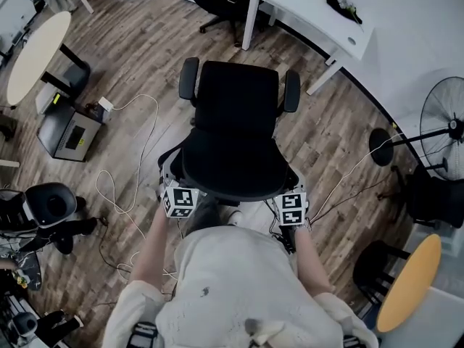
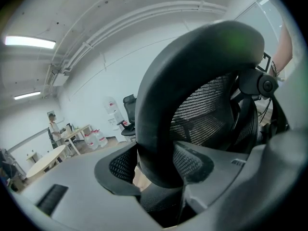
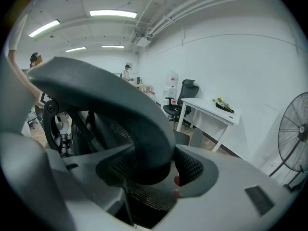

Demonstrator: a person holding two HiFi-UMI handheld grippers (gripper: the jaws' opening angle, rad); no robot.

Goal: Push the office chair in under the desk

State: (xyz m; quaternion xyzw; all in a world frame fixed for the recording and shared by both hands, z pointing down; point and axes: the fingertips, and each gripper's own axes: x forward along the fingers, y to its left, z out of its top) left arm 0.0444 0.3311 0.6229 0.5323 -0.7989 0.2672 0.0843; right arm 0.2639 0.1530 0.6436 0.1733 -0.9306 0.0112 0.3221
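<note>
Office chair [image 1: 233,122]: stands on the wood floor [image 1: 130,64], well apart from the white desk [image 1: 312,6], not under it.
Left gripper [image 2: 156,170]: jaws clamped on the backrest rim [image 2: 151,105].
Right gripper [image 3: 154,170]: clamped on the rim's other side.

Shows a black chair [image 1: 235,133] on the wood floor [image 1: 145,56], seat toward the white bench [image 1: 312,2], well apart. Left hand-held gripper [image 1: 176,193] and right hand-held gripper [image 1: 291,200] at the backrest's near rim.
</note>
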